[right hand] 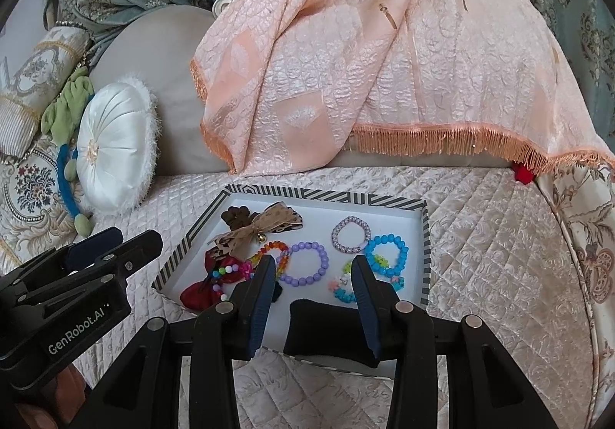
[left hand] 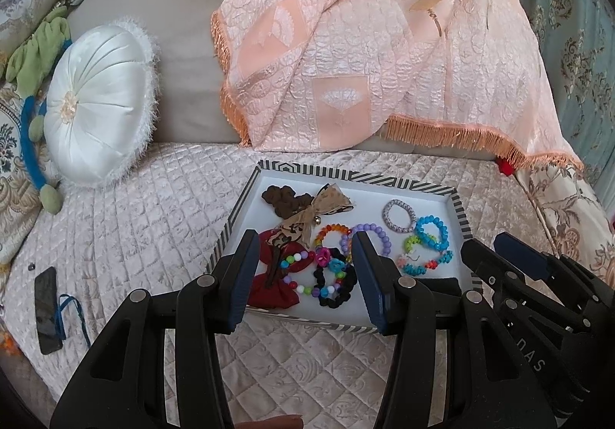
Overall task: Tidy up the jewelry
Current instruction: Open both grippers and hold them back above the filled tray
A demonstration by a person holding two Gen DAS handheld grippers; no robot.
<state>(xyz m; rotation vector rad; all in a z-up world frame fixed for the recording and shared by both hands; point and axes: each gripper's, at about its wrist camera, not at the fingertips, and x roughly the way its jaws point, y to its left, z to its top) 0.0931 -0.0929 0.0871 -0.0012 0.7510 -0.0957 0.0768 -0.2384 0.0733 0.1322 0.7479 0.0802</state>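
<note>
A quilted bedcover (left hand: 153,221) is spread across the scene, with a peach fringed throw (left hand: 384,44) draped behind it and a round white cushion (left hand: 96,102) set to the left. A striped-rim tray (right hand: 338,198) is laid on the bedcover, just ahead of both grippers. Inside the tray are held a red bow (left hand: 273,275), a tan patterned bow (right hand: 265,225), a black pad (right hand: 326,329) at the near edge, a black scrunchie (left hand: 334,286), a purple bead bracelet (right hand: 307,263), a blue bead bracelet (right hand: 388,252) and a silver-lilac bracelet (right hand: 349,233). A dark phone (left hand: 46,310) is seen lying on the bedcover, well apart. The left gripper (left hand: 307,279) is held wide above the tray's near left, nothing gripped. The right gripper (right hand: 315,294) is held partly apart over the black pad, nothing pinched.
</note>
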